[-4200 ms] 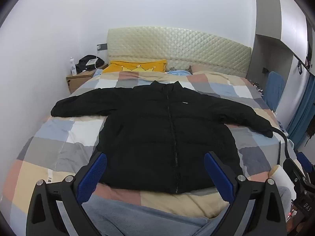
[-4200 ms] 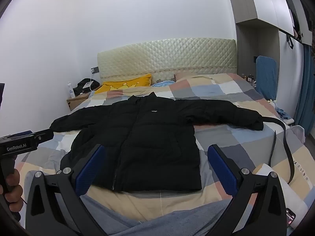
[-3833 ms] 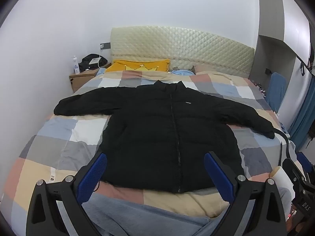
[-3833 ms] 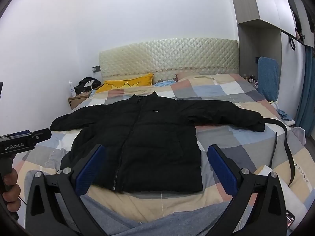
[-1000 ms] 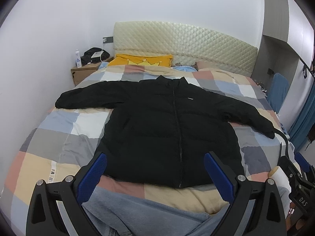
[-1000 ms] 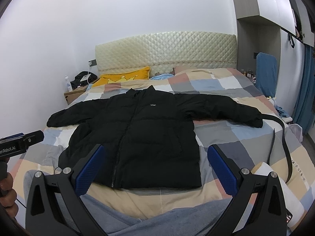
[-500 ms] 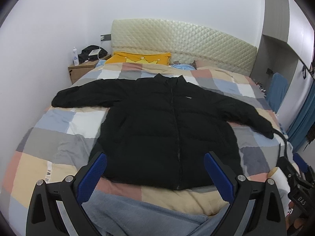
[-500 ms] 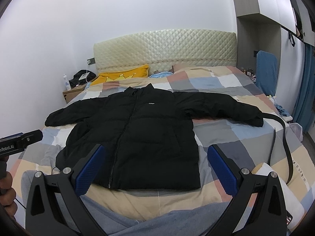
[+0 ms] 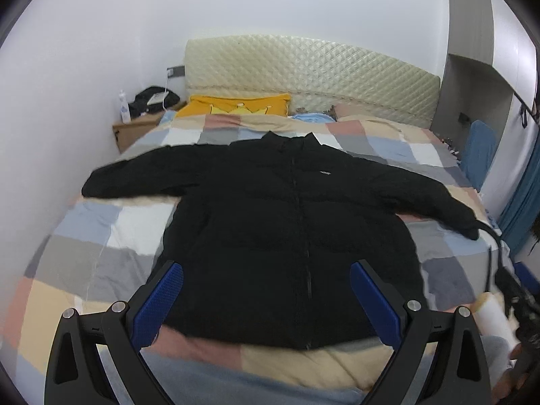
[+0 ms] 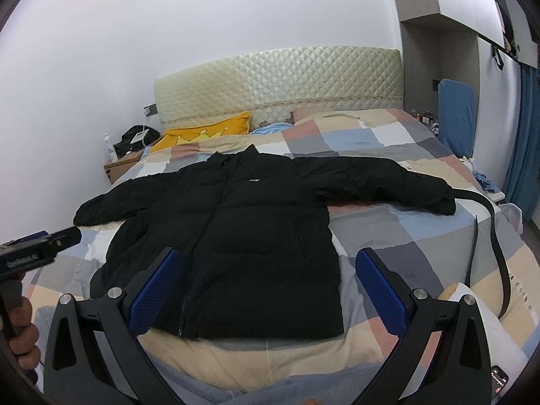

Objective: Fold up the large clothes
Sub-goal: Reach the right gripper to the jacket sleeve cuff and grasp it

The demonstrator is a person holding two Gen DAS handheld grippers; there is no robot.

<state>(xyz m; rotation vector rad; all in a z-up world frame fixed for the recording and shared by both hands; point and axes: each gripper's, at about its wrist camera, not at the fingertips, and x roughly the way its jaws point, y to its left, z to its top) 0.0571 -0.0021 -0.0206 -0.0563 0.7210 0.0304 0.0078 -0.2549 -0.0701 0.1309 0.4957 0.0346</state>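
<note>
Grippers left [image 9: 266,298] and right [image 10: 270,290] hover level over jacket [image 9: 290,236], fingers apart.

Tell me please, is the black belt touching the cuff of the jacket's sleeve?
Touching, as far as the right wrist view shows: the black belt runs straight out from the sleeve cuff of the black jacket, with no bedspread visible between them.

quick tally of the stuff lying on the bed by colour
black: 2, the jacket and the belt
yellow: 1, the pillow
light blue: 1, crumpled cloth by the headboard
total: 4
</note>
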